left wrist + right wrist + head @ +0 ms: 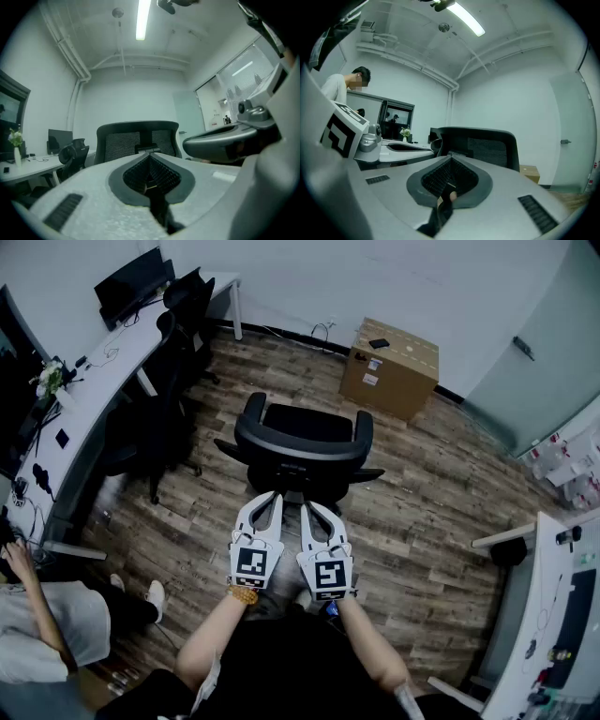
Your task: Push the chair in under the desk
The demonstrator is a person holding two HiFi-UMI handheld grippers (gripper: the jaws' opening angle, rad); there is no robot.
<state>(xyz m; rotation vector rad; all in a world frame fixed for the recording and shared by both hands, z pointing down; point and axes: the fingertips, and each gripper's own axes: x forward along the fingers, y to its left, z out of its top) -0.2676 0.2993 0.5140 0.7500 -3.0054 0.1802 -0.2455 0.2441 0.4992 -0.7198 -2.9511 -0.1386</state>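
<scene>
Overhead, chair (300,451) w/ seat (306,423) visible; gripper views show backrest (138,140) only. L gripper (276,495), R gripper (307,506) both clenched, empty.

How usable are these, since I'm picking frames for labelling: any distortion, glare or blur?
Head view: evenly lit, chair sharp, walls bowed toward the edges. Left gripper view: strong fisheye, black corners, ceiling light blown out. Right gripper view: same fisheye and dark corners, ceiling light glaring too, chair still legible.
</scene>
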